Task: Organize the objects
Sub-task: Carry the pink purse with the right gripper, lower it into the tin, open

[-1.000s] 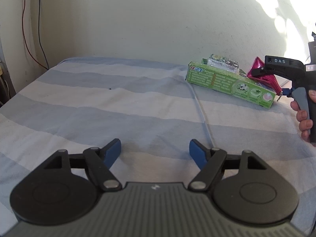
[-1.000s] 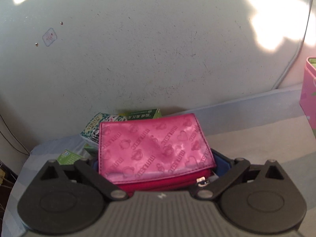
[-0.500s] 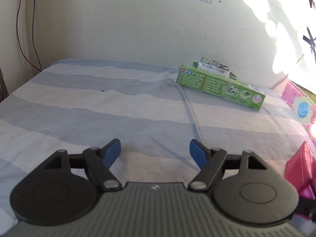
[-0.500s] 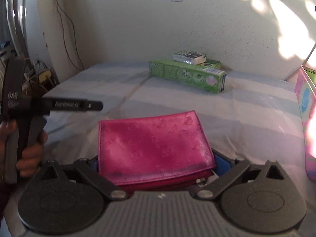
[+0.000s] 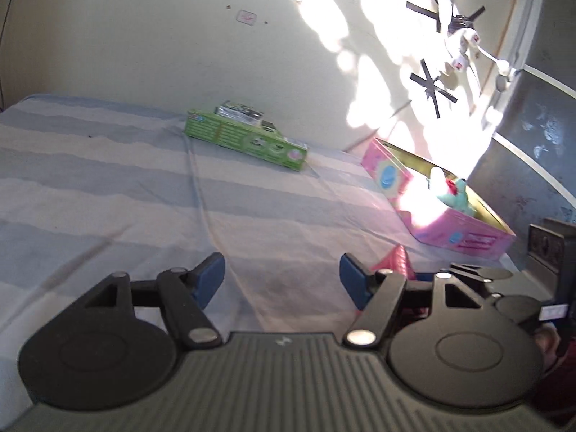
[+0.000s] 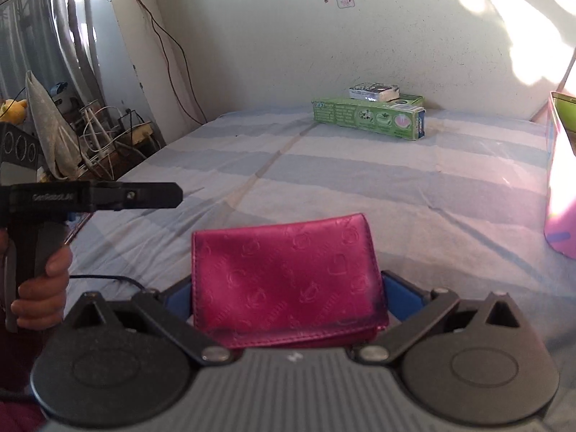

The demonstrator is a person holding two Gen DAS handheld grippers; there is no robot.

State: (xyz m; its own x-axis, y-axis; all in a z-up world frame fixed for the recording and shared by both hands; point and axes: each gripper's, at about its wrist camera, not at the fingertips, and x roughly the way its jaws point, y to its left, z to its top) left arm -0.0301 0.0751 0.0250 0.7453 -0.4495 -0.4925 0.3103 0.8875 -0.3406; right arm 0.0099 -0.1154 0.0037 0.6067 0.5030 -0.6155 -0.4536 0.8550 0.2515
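Right wrist view: looks across a bed (image 6: 360,165) under a blue-and-white striped sheet, pushed against a pale sunlit wall. Shows, at the far right edge, one washed-out wall of an open pink box (image 6: 556,216). Seen better from the left wrist view, with the long axis of the box running away along the bed's right side, lid off, and a teal plush toy (image 5: 453,194) lying inside (rest of the interior lost in glare). Near the wall, well apart from the box, finds a long green carton (image 6: 370,117) lying flat with a small packet (image 6: 374,91) resting on top. Nearest the lens, shows a magenta embossed wallet (image 6: 288,280) carried above the sheet, clamped by its two short ends in the right gripper (image 6: 288,291), blue pads pressed on both sides, long axis lying across the jaws. Places the box ahead and to the right of the wallet, so judged closest to the right hand. Off to the left, shows a hand (image 6: 43,288) around the handle of the left gripper (image 5: 280,271), fingers parted with nothing but bare sheet between them, jaws having just been closing partway. Judged next: carrying the wallet rightward over the box rim and lowering it beside the toy.
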